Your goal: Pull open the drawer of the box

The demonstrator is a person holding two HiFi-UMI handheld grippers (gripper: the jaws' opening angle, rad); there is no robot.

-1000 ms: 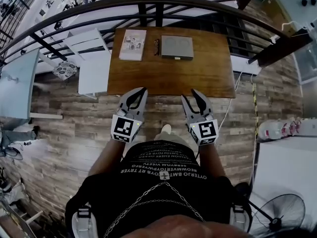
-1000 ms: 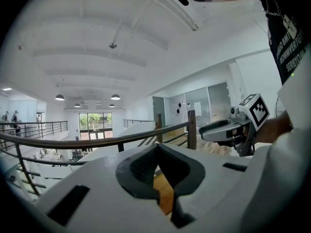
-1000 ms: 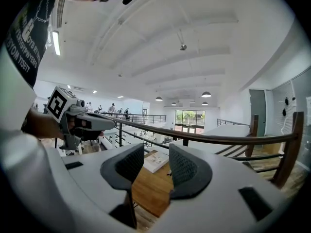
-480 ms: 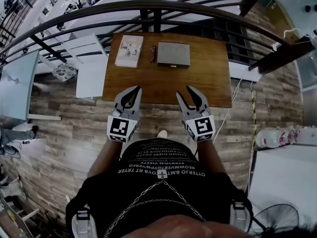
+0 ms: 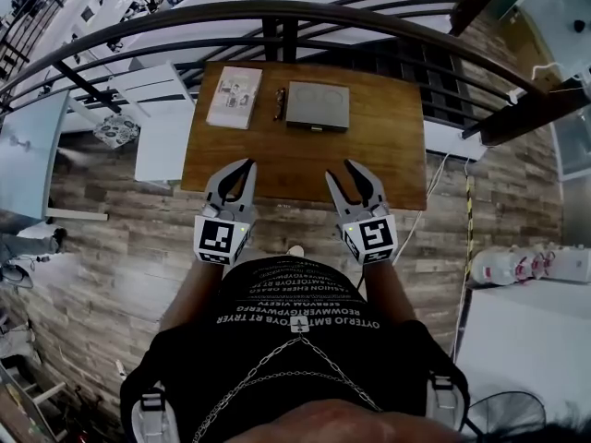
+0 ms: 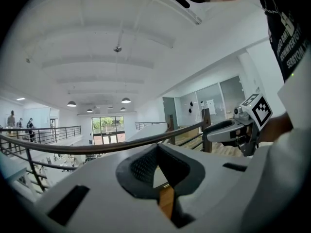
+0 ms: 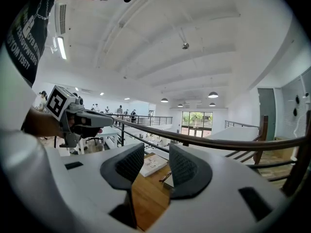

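Both are advancing: the left gripper point(image 5: 238, 170) and right gripper point(image 5: 343, 172) are now reaching over the near edge of the table point(image 5: 388, 155) instead of hanging over the floor point(image 5: 111, 238). The left jaws are meeting at their tips, empty; the right jaws are standing apart, empty. The grey box point(image 5: 318, 105) is sitting closed near the table's far edge, contents hidden.

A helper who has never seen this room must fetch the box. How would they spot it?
Find the wooden table beside the dark curved railing. Three things lie in a row along its far edge. The box is the rightmost: flat, grey and squarish, unlike the white booklet and the thin dark item between them.
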